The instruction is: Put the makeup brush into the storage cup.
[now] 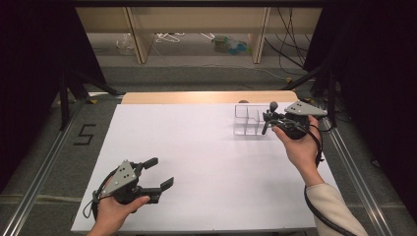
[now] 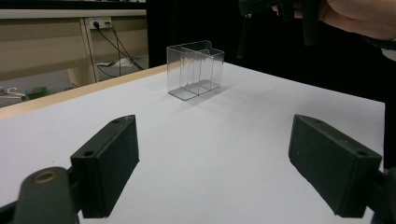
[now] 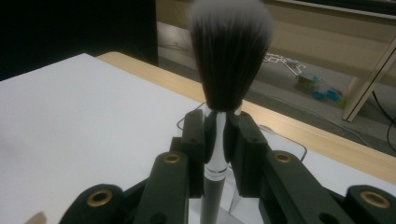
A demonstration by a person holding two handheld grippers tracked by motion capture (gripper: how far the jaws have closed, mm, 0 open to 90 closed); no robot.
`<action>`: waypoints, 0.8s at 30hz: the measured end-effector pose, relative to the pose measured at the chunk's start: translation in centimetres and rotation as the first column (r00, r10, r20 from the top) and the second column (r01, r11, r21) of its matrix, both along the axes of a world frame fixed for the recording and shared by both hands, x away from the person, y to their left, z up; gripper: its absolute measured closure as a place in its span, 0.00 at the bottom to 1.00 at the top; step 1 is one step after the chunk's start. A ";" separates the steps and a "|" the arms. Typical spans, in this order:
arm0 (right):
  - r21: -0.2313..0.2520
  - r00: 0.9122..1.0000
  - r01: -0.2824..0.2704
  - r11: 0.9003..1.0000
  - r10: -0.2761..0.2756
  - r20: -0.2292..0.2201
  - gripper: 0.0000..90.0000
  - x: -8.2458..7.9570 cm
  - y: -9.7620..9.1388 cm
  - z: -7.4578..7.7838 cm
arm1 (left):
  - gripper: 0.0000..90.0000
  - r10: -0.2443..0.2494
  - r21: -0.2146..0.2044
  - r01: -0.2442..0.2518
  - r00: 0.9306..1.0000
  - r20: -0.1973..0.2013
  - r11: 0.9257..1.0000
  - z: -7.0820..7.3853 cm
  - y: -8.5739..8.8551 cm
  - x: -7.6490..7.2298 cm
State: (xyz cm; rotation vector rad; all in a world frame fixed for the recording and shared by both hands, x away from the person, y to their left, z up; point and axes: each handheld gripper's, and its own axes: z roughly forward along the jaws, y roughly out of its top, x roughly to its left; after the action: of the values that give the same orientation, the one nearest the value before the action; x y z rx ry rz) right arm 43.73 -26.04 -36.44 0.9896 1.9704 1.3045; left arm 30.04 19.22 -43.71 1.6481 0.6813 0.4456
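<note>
Brush [image 3: 231, 51] above clear organizer [image 1: 247, 119].

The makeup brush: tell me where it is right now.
The makeup brush stands bristles-up, clamped in the right gripper, at the far right of the table in the high view, just right of the clear divided box.

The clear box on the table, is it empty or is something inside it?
Empty. The clear box stands upright on the table, and through its see-through walls the compartments show nothing inside. The brush is outside it, in the right tongs.
</note>
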 end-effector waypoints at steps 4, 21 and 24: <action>0.005 1.000 -0.003 1.000 0.003 0.000 0.86 0.1 0.0 0.0 | 0.18 0.000 -0.001 0.000 1.000 0.001 1.000 0.0 0.0 0.0; 0.004 1.000 0.005 1.000 -0.005 0.001 0.86 0.5 -0.1 0.3 | 0.18 0.000 0.000 0.000 1.000 0.000 1.000 0.0 0.0 0.0; 0.009 1.000 0.009 1.000 -0.009 0.006 0.86 0.6 -0.1 0.3 | 0.18 -0.001 0.001 0.001 1.000 0.000 1.000 0.0 0.0 0.0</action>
State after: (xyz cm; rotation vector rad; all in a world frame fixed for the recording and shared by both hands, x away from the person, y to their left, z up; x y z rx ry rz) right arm 44.33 -26.13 -36.18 0.9958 1.9550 1.3108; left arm 30.07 19.25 -43.73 1.6491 0.6809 0.4453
